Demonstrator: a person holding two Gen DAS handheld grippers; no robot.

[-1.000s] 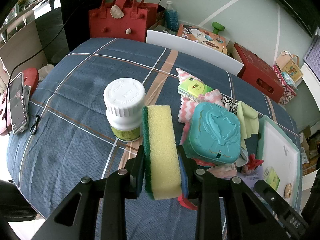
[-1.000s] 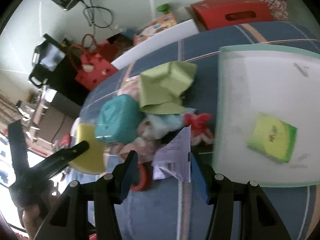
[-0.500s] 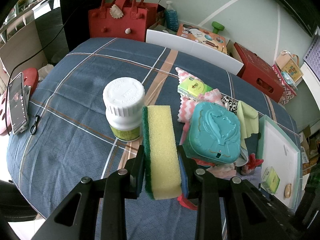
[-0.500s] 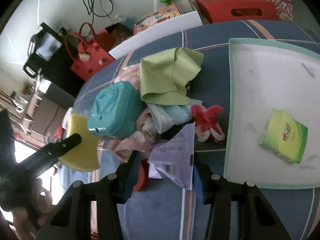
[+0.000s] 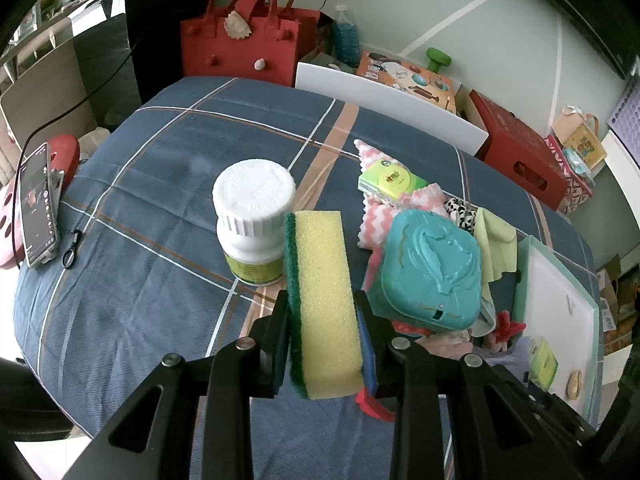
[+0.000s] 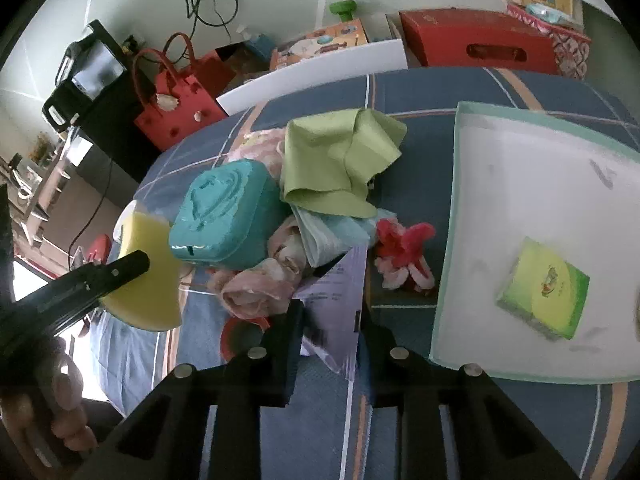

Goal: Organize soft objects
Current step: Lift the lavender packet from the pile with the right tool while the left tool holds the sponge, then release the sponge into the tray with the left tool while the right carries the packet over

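Left wrist view: left gripper (image 5: 323,340) clamped on a yellow sponge (image 5: 325,300) with a green scouring side, fingers pressed flat against both long faces, sponge lifted above the blue checked tablecloth (image 5: 152,184). Just behind the sponge, a white pill bottle (image 5: 252,220) standing upright on the cloth. To the right, a teal plastic case (image 5: 430,272) lying on top of a heap of soft things: a pink zigzag cloth (image 5: 380,216), a green cloth (image 5: 496,244), a red plush toy (image 5: 506,326). A green tissue pack (image 5: 390,178) resting on the pink cloth. At the far right, a white tray (image 5: 560,300) with a mint rim. A phone (image 5: 36,204) at the left edge of the table, a red bag (image 5: 240,48) beyond the far edge.

Right wrist view: right gripper (image 6: 330,320) part open, fingers either side of a sheet of printed paper (image 6: 340,304); whether gripped, cannot tell. Paper lying at the near edge of the heap, by a rolled pink cloth (image 6: 256,284). Green cloth (image 6: 340,160) crumpled on top of the heap, teal case (image 6: 224,212) to its left, red plush toy (image 6: 400,248) between the heap and the tray (image 6: 520,184). A second green tissue pack (image 6: 544,288) lying on the tray. At left, the sponge (image 6: 148,276) held in the other tool's black finger, above the cloth.
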